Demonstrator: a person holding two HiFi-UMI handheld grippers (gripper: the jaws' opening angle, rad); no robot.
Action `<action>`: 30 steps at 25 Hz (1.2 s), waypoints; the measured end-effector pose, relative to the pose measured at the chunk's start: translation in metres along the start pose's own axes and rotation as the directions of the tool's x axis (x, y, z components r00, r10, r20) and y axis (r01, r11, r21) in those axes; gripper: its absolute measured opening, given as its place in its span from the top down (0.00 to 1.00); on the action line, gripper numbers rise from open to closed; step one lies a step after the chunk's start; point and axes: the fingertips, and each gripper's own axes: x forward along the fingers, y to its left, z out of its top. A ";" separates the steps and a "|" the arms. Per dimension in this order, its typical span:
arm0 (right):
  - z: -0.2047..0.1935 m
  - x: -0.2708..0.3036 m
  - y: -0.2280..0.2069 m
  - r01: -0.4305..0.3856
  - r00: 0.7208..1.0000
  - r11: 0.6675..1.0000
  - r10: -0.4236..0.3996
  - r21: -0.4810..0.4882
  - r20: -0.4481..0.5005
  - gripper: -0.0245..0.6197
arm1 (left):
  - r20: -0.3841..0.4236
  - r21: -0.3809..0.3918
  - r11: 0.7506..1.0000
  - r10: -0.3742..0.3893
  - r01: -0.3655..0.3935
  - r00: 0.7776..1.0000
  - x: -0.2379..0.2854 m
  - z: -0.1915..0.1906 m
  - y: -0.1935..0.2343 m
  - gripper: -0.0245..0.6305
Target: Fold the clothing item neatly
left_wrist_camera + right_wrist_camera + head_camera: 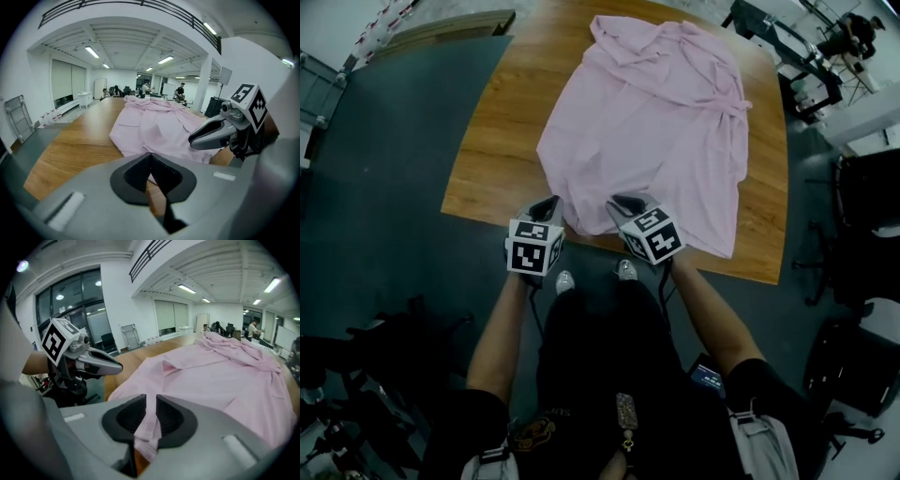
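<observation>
A pink garment (656,122) lies spread over the wooden table (502,131), its hem toward me at the near edge. My left gripper (548,204) sits at the hem's left corner. In the left gripper view its jaws (150,155) are shut, with a thin pale sliver of the hem pinched between them. My right gripper (628,202) is at the hem a little to the right. In the right gripper view its jaws (151,397) stand slightly apart, and a fold of the pink cloth (220,376) runs loosely through the gap.
The table's near edge (609,248) runs just under both grippers, and dark floor lies to the left. Black chairs (862,197) and desks (806,66) crowd the right side. People sit at the far end of the room (145,89).
</observation>
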 end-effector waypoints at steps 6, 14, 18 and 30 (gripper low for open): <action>-0.026 0.011 -0.005 0.130 0.988 0.983 -0.117 0.131 -0.101 0.84 | -0.025 0.082 0.991 -0.102 0.104 0.994 0.032 0.007 0.016 0.95; -0.052 -0.001 -0.005 0.230 0.962 0.959 -0.199 0.168 -0.186 0.95 | -0.123 0.229 0.951 -0.183 0.207 0.975 0.067 0.019 0.008 0.85; -0.058 -0.014 -0.012 0.287 0.949 0.938 -0.251 0.196 -0.190 0.95 | -0.158 0.260 0.935 -0.203 0.239 0.966 0.079 0.021 0.000 0.84; -0.076 -0.026 -0.014 0.344 0.934 0.898 -0.298 0.275 -0.198 0.95 | -0.274 0.338 0.866 -0.283 0.367 0.919 0.097 0.010 -0.036 0.86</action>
